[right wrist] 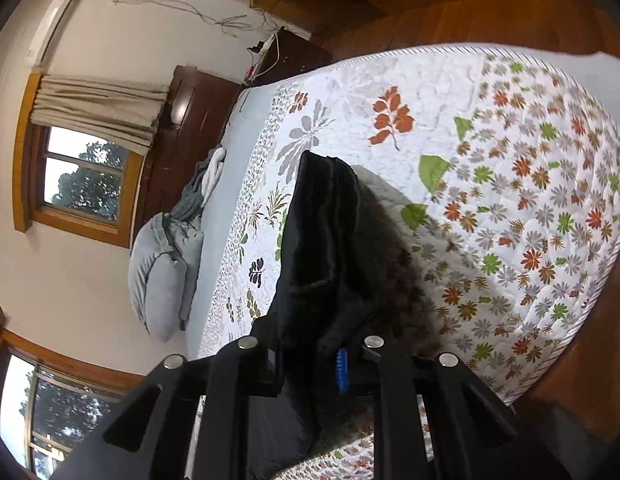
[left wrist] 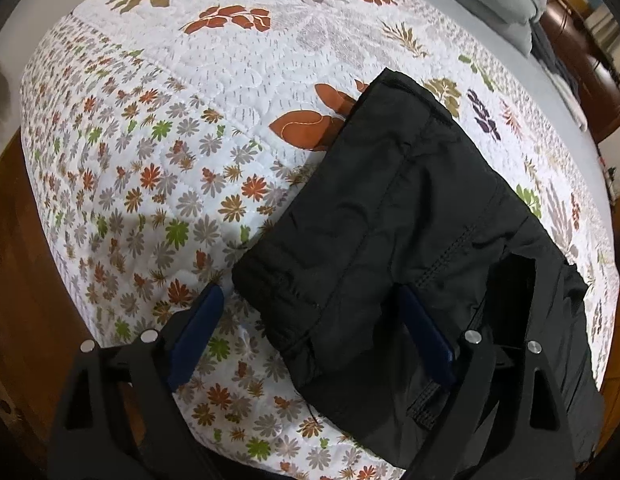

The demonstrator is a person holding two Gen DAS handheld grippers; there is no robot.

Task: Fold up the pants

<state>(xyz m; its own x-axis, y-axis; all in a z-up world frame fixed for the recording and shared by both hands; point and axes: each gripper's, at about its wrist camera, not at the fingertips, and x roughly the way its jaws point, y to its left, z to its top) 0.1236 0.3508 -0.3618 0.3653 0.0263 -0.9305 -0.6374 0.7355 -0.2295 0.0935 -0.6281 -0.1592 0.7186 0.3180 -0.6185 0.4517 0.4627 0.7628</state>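
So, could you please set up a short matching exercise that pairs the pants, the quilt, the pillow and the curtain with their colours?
Things:
1. pants
2. quilt
3. pillow
4. curtain

Colours:
A. beige
B. black
C. white with orange, green and grey leaves
D. grey

Pairs: 1-B, 2-C, 3-D, 4-A

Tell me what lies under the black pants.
The floral quilt lies under the black pants, spreading out on every side. The patch beneath the fabric is covered, so anything else there cannot be seen.
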